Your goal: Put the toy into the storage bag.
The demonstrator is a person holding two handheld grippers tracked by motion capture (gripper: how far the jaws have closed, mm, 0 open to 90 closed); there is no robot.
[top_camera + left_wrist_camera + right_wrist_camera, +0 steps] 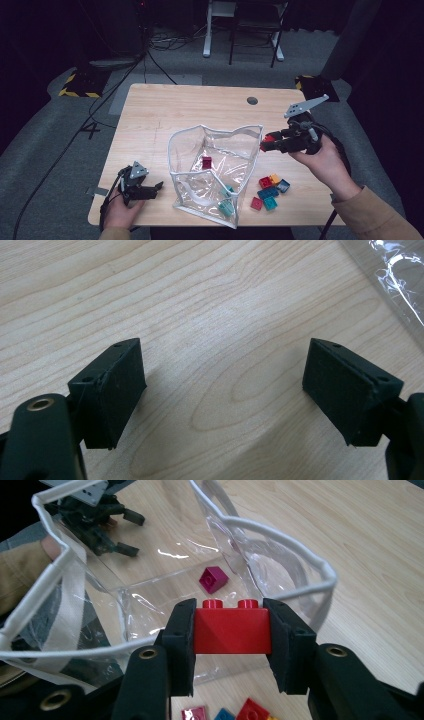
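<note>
High view | right claw (pixel 266 142) raised, clamping red brick (pixel 232 628) (above bag (pixel 176 150)) | left claw (pixel 159 187) gaping

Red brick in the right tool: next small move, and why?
Probably ease it forward over the bag's opening, then release. The right tool grips the red brick just outside the white rim; one magenta brick already lies inside. The left tool rests open.

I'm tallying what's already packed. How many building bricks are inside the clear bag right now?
3: a magenta brick on the bag's floor toward the back, and two teal bricks near the front corner. Glare on the clear bag may hide others.
</note>
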